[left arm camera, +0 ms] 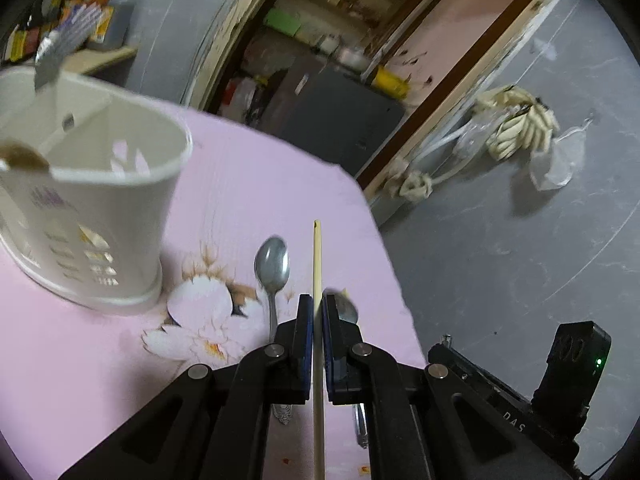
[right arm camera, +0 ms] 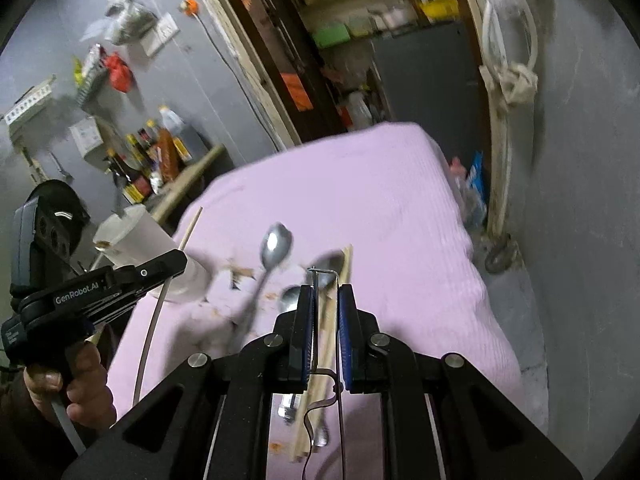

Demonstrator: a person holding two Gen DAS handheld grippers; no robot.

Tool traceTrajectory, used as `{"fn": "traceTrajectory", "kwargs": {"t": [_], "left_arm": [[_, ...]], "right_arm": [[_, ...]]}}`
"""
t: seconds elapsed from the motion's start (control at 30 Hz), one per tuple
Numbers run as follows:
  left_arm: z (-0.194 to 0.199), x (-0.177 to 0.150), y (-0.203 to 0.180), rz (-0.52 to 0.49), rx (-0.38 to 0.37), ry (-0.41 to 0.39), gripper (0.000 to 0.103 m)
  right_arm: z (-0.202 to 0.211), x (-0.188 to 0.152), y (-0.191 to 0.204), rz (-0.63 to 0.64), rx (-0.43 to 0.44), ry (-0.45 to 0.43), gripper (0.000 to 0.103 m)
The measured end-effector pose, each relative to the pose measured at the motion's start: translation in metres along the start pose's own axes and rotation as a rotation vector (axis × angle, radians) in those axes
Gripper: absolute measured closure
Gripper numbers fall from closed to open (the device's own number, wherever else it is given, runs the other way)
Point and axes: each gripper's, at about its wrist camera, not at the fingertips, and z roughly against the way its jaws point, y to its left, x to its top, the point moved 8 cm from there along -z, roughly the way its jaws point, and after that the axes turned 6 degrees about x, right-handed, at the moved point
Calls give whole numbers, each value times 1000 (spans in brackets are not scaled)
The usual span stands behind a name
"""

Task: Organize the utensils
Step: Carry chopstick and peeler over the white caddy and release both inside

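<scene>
My left claw (left arm camera: 318, 308) is pinching a single pale chopstick (left arm camera: 317, 264), its pads pressed against the stick with most of the length running forward past the fingertips. The white utensil holder (left arm camera: 92, 200) stands near the far left part of the table (left arm camera: 248, 176), well apart from the stick's tip. To do this step well, I judge I should tilt the stick upright before I reach the rim, bring the tip over the open compartment nearest me, and lower it inside before I let go, so it does not bounce off the rim or tip the light holder.

My right claw (right arm camera: 325, 300) has its fingers drawn close around a thin bent-wire utensil (right arm camera: 322, 276) that stands up between the pads; whether they truly grip it I cannot tell, since a small gap shows on each side.

The chopstick is slim, straight and cream coloured, with a squared end. The holder is a tapered plastic tub with slotted sides and a divider; something metal and a brown handle already stick out of it. On the pink flowered cloth near the table's right edge lie a steel spoon (left arm camera: 273, 268), a second spoon (left arm camera: 347, 310) half hidden by my finger, and more chopsticks (right arm camera: 344, 264).
</scene>
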Motion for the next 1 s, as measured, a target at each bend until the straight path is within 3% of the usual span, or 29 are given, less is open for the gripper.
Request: {"fn": "traceTrajectory", "kwargs": {"t": [0.3, 0.57, 0.83, 1.0], "left_arm": [[75, 63, 23, 61, -21, -215, 98], [138, 138, 78, 102, 23, -404, 98], [149, 191, 139, 143, 29, -513, 98], [136, 207, 159, 137, 52, -557, 98]], "right_arm": [[28, 38, 63, 109, 48, -138, 92], [35, 87, 146, 175, 140, -264, 92], [11, 137, 222, 225, 206, -425, 92], [-12, 140, 245, 250, 192, -473, 92]]}}
